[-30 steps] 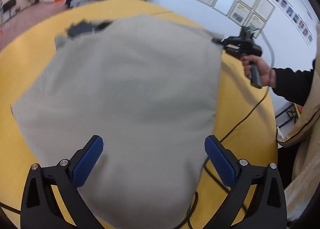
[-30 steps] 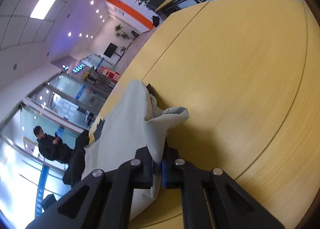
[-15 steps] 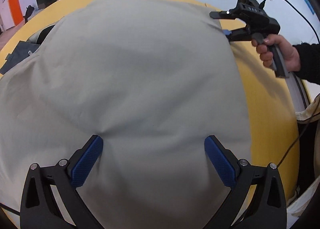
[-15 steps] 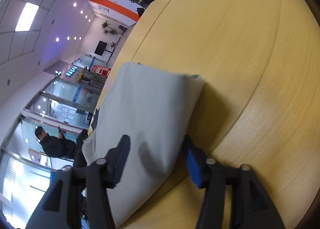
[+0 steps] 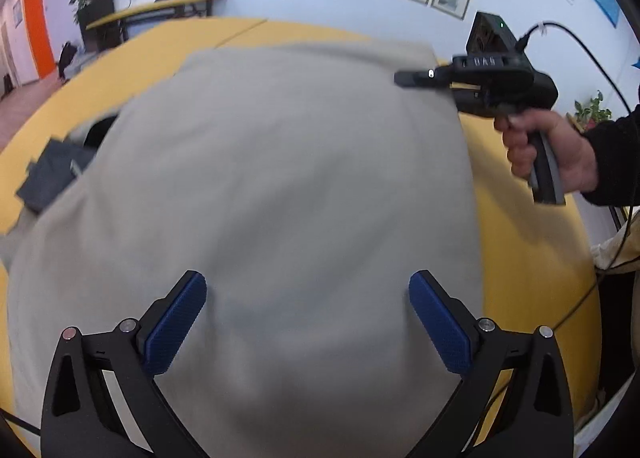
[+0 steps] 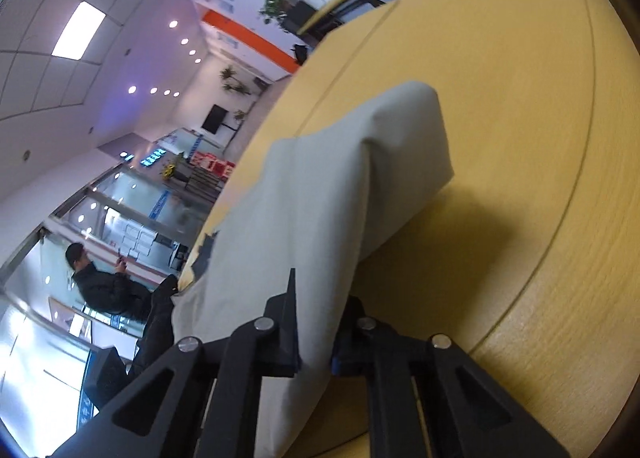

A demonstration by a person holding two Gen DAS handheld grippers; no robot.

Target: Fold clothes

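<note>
Pinching the beige garment (image 6: 328,194) edge, the right hand-held gripper (image 6: 316,342) should pull it taut; the left hand-held gripper (image 5: 308,318) hovers above it, fingers spread wide, holding nothing.

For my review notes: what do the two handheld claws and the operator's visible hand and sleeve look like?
The left claw has black angular arms with silver rivets and blue textured pads. The right claw is a black pistol-style unit with a grey handle, pale lettering along its body, a small green light on its top block and a black cable at its rear. The bare right hand emerges from a black sleeve.
</note>
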